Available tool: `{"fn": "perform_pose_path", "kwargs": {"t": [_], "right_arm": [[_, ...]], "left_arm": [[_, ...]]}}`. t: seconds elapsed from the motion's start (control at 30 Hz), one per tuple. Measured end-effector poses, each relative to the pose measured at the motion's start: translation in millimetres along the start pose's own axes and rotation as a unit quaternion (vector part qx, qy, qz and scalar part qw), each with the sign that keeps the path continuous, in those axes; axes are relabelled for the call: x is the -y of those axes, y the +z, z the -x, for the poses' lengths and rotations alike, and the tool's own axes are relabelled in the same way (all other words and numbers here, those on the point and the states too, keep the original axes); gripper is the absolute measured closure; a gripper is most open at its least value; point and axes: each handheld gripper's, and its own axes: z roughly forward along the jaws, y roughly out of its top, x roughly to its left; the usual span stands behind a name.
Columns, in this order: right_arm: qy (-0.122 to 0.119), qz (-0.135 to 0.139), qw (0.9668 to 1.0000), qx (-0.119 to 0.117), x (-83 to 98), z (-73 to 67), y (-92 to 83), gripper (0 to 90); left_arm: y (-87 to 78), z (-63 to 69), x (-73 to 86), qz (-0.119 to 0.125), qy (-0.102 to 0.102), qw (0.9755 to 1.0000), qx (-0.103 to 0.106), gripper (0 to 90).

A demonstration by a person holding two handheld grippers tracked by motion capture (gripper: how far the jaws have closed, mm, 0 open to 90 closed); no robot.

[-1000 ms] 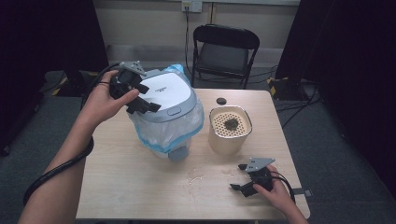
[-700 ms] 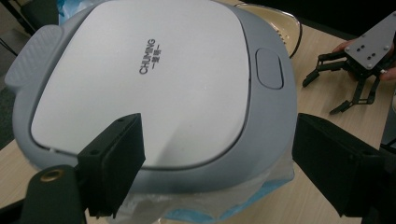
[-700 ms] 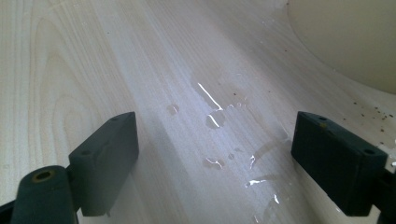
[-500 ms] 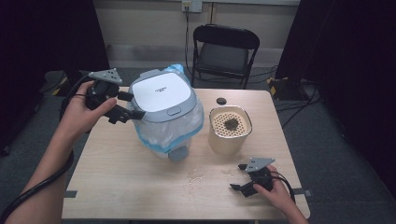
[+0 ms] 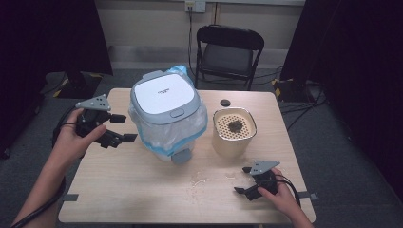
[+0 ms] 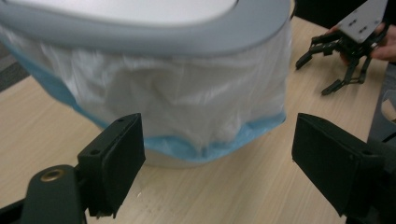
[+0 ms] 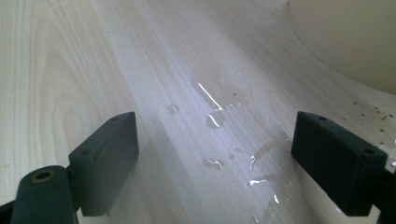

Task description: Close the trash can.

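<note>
Stands on the left half of the wooden table (image 5: pixel 119 199), near the far edge: a lidded bin (image 5: pixel 164 102), white lid on a grey rim, with a thin blue-and-white plastic liner (image 6: pixel 187 107) hanging over the body. Probably light, stiff in the shell, but smooth and too wide for one pair of jaws. Better to take at the grey rim or the small front latch; liner soft and slippery, likely to slide or tear. Just right of it, a cream container (image 5: pixel 233 133) with a perforated insert. Table smooth, wet with small drops (image 7: pixel 215 119) and crumbs near the front. Dark room, folding chair (image 5: pixel 228 52) behind. Left gripper (image 5: pixel 119 129) just beside the bin, jaws spread, nothing between. Right gripper (image 5: pixel 243 180) low at the front right, jaws spread and empty.
</note>
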Motion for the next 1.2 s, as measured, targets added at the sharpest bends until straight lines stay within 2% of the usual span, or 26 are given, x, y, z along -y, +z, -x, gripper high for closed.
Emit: {"fn": "perform_pose_path", "kwargs": {"t": [0.3, 0.43, 0.6, 0.63, 0.73, 0.83, 1.2], "right_arm": [[0.0, 0.0, 1.0, 0.0, 0.0, 0.0, 0.0, 14.4], [0.0, 0.0, 1.0, 0.0, 0.0, -0.1, 0.0, 14.4], [0.001, 0.0, 1.0, 0.001, 0.1, -0.3, -0.1, 14.4], [0.001, 0.0, 1.0, 0.001, 0.1, -0.3, -0.1, 14.4], [0.001, 0.0, 1.0, 0.001, 0.1, -0.3, -0.1, 14.4], [0.001, 0.0, 1.0, 0.001, 0.1, -0.3, -0.1, 14.4], [0.001, 0.0, 1.0, 0.001, 0.1, -0.3, -0.1, 14.4]], "left_arm": [[25.2, 3.3, 44.8, 0.004, -0.018, 0.9998, 0.011, 16.7], [37.3, 5.3, 58.9, -0.001, -0.027, 0.9996, 0.014, 16.7], [52.0, 6.8, 74.6, 0.011, -0.036, 0.9991, 0.02, 16.2], [55.4, 7.1, 77.8, 0.012, -0.033, 0.9992, 0.021, 16.2], [66.2, 9.2, 87.0, 0.011, -0.034, 0.9991, 0.025, 16.2], [73.3, 10.8, 92.2, 0.009, -0.028, 0.9992, 0.026, 16.2], [96.0, 17.0, 110.3, 0.0, -0.032, 0.9988, 0.037, 16.3]]}}
